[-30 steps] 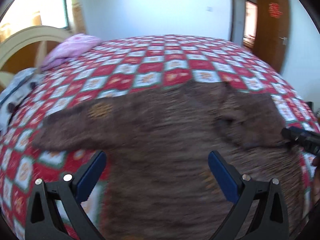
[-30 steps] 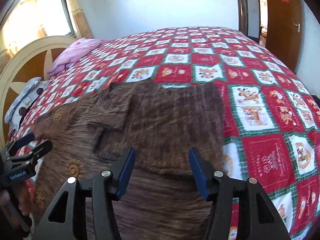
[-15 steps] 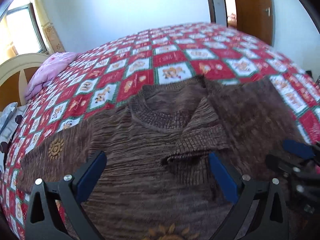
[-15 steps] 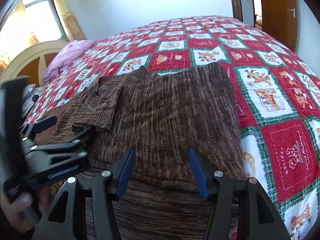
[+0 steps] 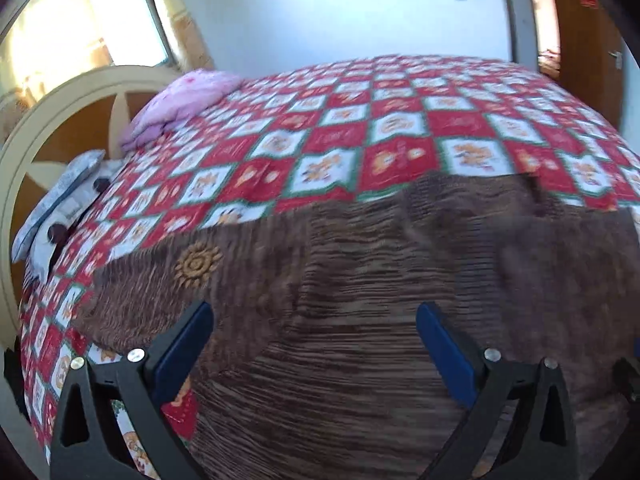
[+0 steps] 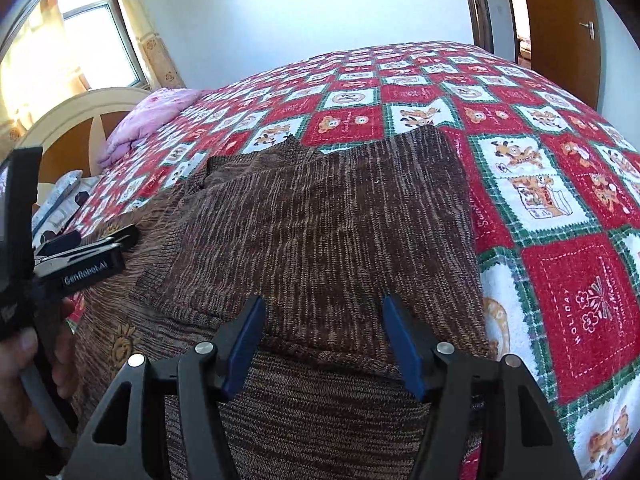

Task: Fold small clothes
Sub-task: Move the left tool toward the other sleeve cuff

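A brown knit sweater (image 6: 320, 220) lies flat on the red, white and green patchwork bedspread (image 6: 560, 280), its right side folded over the middle. A sun emblem (image 5: 196, 266) marks its outstretched left sleeve. My right gripper (image 6: 322, 320) hovers over the folded layer's lower edge; its jaws are opening and nothing is pinched between them. My left gripper (image 5: 316, 320) stands open above the sweater's left part, its view blurred. In the right wrist view that left gripper (image 6: 124, 244) shows at the left edge, held by a hand (image 6: 20, 360).
A pink quilt (image 6: 152, 116) lies at the bed's far left by the cream and wood headboard (image 5: 60, 120). Grey patterned cloth (image 5: 68, 184) sits by it. A wooden door (image 6: 560, 28) stands at the far right. Bare bedspread lies right of the sweater.
The left gripper swung from over the collar toward the left sleeve with the sun emblem. In the right wrist view it drew back to the left. The right gripper's jaws spread slightly.
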